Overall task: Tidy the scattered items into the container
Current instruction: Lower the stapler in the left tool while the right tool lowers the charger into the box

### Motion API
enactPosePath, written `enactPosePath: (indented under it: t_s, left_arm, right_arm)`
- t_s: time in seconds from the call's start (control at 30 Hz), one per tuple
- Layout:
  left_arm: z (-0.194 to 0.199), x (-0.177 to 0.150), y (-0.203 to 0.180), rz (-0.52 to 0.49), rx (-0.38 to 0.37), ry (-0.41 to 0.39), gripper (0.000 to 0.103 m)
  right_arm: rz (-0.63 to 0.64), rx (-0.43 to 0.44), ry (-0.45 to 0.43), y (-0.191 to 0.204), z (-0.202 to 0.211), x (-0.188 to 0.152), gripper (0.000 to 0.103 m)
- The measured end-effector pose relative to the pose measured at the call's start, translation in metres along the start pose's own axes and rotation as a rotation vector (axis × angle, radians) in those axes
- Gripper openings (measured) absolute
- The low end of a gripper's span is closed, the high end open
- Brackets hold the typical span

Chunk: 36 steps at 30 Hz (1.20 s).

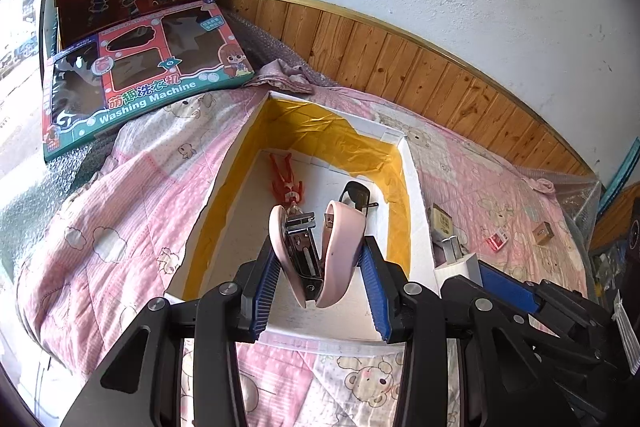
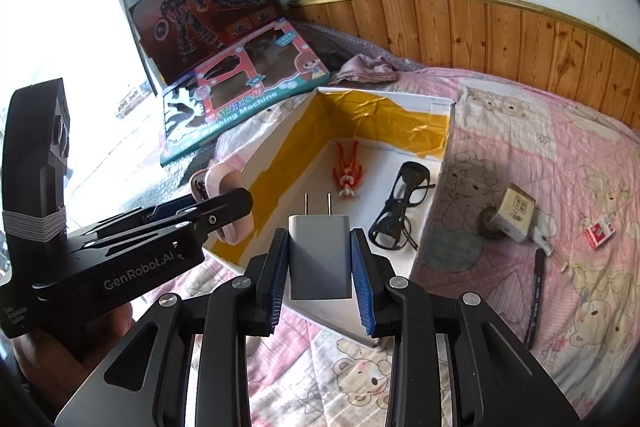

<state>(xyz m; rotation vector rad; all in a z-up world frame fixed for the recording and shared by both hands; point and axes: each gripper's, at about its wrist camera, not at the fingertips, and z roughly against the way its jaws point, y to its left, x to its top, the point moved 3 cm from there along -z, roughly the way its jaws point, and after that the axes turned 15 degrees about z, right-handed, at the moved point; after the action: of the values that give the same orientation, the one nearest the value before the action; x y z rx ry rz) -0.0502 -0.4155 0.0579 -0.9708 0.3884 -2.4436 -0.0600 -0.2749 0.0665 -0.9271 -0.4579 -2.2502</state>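
A white box (image 1: pixel 416 195) lined with yellow tape lies on the pink quilt. Inside it are an orange-red figure (image 1: pixel 286 183) and black glasses (image 1: pixel 354 193). My left gripper (image 1: pixel 320 247) is shut on a pink stapler (image 1: pixel 340 251) that gapes wide, held over the box's near end. In the right wrist view the same box (image 2: pixel 436 187) holds the figure (image 2: pixel 347 173) and the glasses (image 2: pixel 400 211). My right gripper (image 2: pixel 320 239) is shut on a white charger plug (image 2: pixel 320 259), prongs pointing away, above the box's near edge. The left gripper (image 2: pixel 224 203) hovers just left of it.
On the quilt right of the box lie a small beige carton (image 2: pixel 516 213), a red packet (image 2: pixel 599 233) and a black pen (image 2: pixel 536 299). A toy washing-machine box (image 2: pixel 240 111) and a robot toy box (image 2: pixel 204 15) stand at the back left. Wood panelling (image 2: pixel 500 31) runs behind.
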Motion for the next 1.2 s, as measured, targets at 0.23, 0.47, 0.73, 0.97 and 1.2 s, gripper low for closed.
enactPosePath:
  t_s: [0.23,0.47,0.73,0.97,1.2]
  left_arm:
    - [-0.018,0.004,0.009,-0.007,0.025,0.03,0.042]
    - [-0.033,0.005,0.016,-0.009,0.046,0.055,0.042]
    - [-0.045,0.013,0.026,0.002,0.063,0.088,0.042]
    - [-0.056,0.017,0.027,-0.006,0.056,0.129,0.042]
    - [-0.067,0.013,0.028,-0.009,0.059,0.163,0.042]
  right_arm:
    - [0.011,0.037,0.053,0.001,-0.026,0.008,0.032]
    - [0.007,0.057,0.116,-0.006,-0.052,0.015,0.032]
    - [-0.017,0.086,0.165,-0.019,-0.074,0.032,0.032]
    - [-0.088,0.113,0.243,-0.046,-0.104,0.049,0.032]
    - [-0.102,0.104,0.31,-0.058,-0.135,0.058,0.032]
